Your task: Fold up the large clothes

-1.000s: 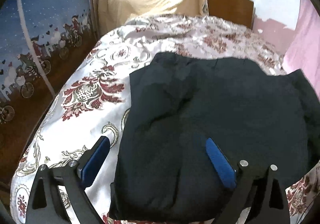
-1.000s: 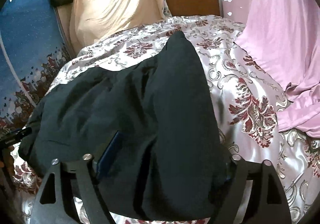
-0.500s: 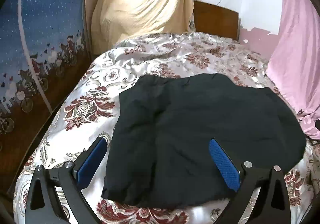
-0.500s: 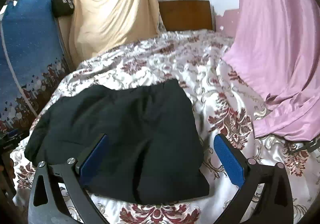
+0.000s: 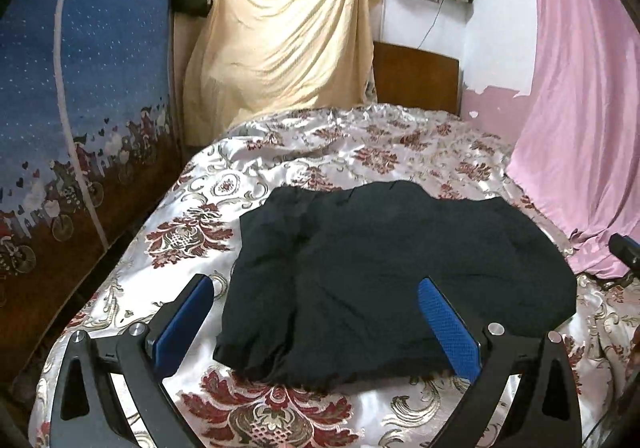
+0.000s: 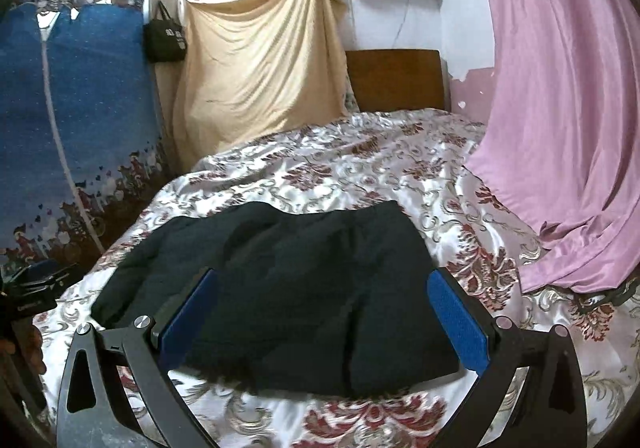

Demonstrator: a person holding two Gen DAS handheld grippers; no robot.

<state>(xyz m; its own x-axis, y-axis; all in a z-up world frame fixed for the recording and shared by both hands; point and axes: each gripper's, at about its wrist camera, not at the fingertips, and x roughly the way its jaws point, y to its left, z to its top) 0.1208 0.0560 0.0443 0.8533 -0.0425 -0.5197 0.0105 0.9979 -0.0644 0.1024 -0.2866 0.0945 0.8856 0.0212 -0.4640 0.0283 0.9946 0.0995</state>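
Garment state: the dark garment (image 5: pixel 384 268) lay folded into a rough rectangle on the bedspread (image 5: pixel 304 151), ahead of and partly between the fingers of both units. Near hem sat just beyond the fingertips in both views.

Left gripper (image 5: pixel 316 324): fingers spread wide, holding nothing; left pad over bare bedspread, right pad over the cloth. Right gripper (image 6: pixel 324 316): fingers likewise spread, empty, w/ the garment's near half between them.

Handling (est.):
- Soft, limp fabric; no stiffness, would sag and drape when lifted.
- Appeared light to moderate in wt., several layers thick after folding.
- Matte weave, prob. not slippery against the blue pads (image 5: pixel 448 324); the satin bedspread beneath looked slick, so the stack could slide when pushed.
- Not fragile.

Grip pts. (est.): pinch all layers at the near corners, one corner per unit, i.e. outboard of the left unit's left finger side and by the right unit's right finger. Avoid taking top layer only.

Markings: black bag (image 6: pixel 165 37) on the far wall carried pale print, too small to read. No brand or label visible on the garment.
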